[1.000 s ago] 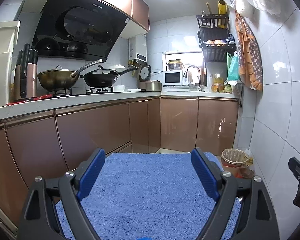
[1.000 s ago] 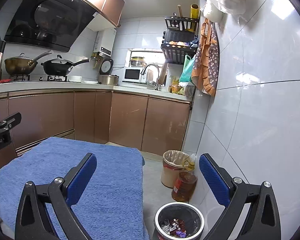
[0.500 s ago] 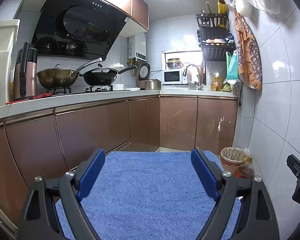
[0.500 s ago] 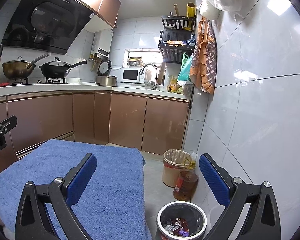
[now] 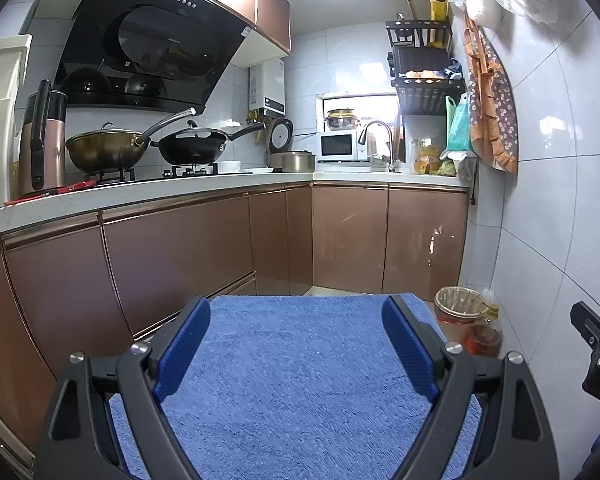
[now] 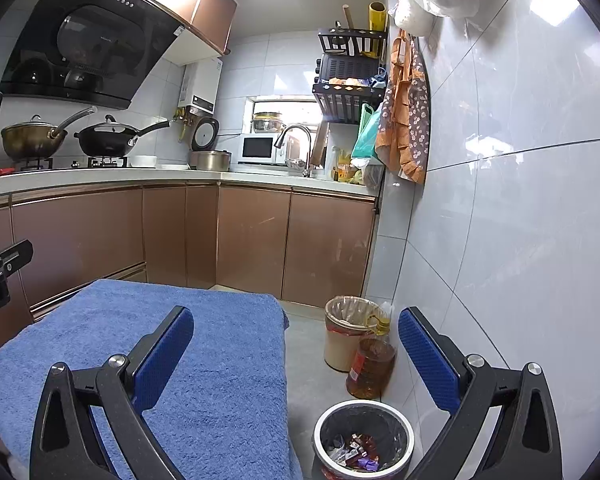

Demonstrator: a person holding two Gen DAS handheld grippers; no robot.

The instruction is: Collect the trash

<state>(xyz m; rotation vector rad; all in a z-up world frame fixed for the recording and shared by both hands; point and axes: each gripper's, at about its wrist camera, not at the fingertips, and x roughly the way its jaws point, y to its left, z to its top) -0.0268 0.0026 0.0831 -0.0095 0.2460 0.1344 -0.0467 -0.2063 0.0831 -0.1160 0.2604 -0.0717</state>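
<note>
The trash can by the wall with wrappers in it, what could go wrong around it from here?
1. The trash can sits close behind an oil bottle; a swing of the open right gripper could tip the bottle.
2. A second lined bin stands nearby, so trash might land in the wrong one.
3. The can sits below the blue towel's edge, so a release over the towel may miss it.

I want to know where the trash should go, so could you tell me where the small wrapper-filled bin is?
In the right wrist view, the small bin stands on the floor at bottom centre-right, between the blue towel and the tiled wall, just before the oil bottle.
</note>
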